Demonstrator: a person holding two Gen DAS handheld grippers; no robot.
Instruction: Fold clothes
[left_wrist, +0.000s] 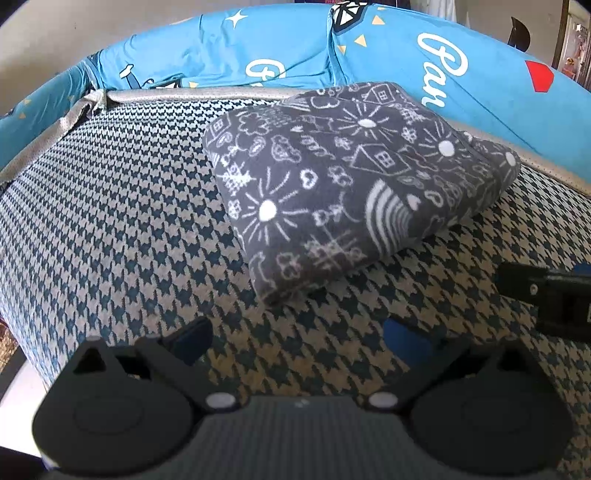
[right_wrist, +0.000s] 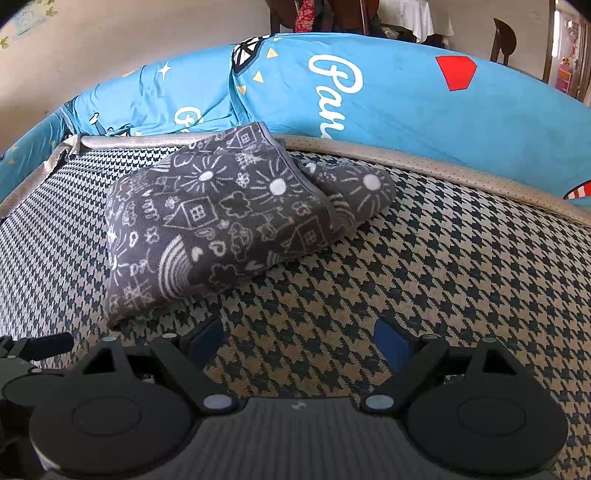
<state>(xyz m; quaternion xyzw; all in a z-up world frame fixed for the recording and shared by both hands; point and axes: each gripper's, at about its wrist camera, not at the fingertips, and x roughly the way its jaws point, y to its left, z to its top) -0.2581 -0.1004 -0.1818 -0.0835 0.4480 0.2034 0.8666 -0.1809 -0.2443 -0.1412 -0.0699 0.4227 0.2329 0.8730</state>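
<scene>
Item under inspection: one grey fleece garment (left_wrist: 343, 177) printed with white suns, houses and clouds. It lies folded into a thick, roughly rectangular bundle on a houndstooth-patterned seat cushion (left_wrist: 110, 221), toward the rear of that surface. Its far corner sits close to the beige piped edge (right_wrist: 461, 173) at the back of the cushion; contact there cannot be confirmed.

Orientation: in the left wrist view the bundle's long axis runs diagonally, from the near-left corner to the far-right corner. In the right wrist view the same garment (right_wrist: 229, 221) shows a hemmed top layer lying over a lower layer that sticks out at the far-right end, so the fold is not flush on that side.

Left claw (left_wrist: 295, 343): jaws spread wide, blue pads (left_wrist: 402, 339) apart, nothing between them. It hangs over bare cushion, just short of the bundle's near corner and not touching it.

Right claw (right_wrist: 299, 339): jaws likewise spread wide and empty, over bare cushion (right_wrist: 443, 258), to the right of the bundle's near end and clear of it.

Surroundings: a blue printed cushion (left_wrist: 480, 92) with white lettering and a red shape stands behind the seat.
</scene>
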